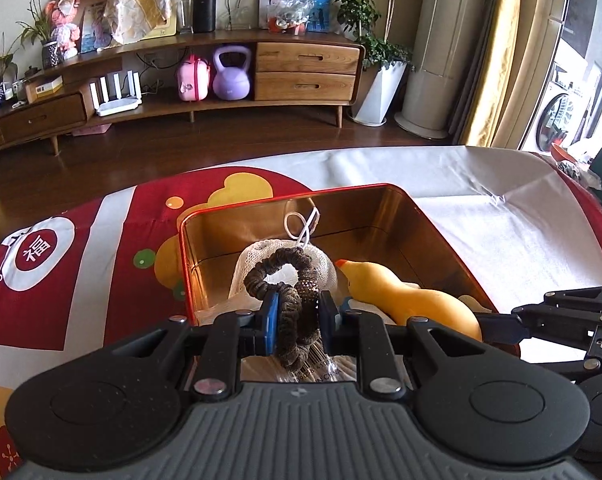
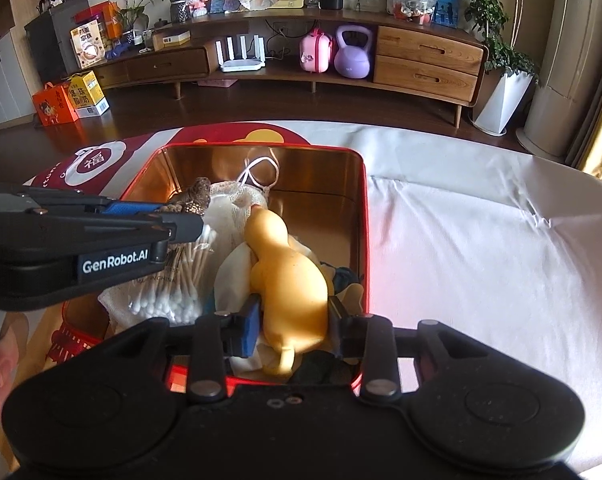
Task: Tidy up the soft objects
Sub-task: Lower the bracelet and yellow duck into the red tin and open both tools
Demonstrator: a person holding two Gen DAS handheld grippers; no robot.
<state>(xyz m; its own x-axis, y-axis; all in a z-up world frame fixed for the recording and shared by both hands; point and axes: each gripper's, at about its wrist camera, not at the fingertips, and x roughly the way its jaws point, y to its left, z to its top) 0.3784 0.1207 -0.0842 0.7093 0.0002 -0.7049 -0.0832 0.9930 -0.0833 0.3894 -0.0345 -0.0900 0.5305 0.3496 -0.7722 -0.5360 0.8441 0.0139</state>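
Over the red tin (image 2: pixel 363 216), left gripper (image 1: pixel 297 312) pinches the brown scrunchie (image 1: pixel 289 292); right gripper (image 2: pixel 295 320) clamps the yellow duck (image 2: pixel 285 276).

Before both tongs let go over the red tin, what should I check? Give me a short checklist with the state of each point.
1. Left tongs grip the brown scrunchie: ok.
2. Scrunchie is above the red tin, not outside: ok.
3. Right tongs hold the yellow rubber duck: ok.
4. Duck is inside the tin walls: ok.
5. Duck rests on the items below: cannot tell.
6. The two tongs do not touch each other: ok.
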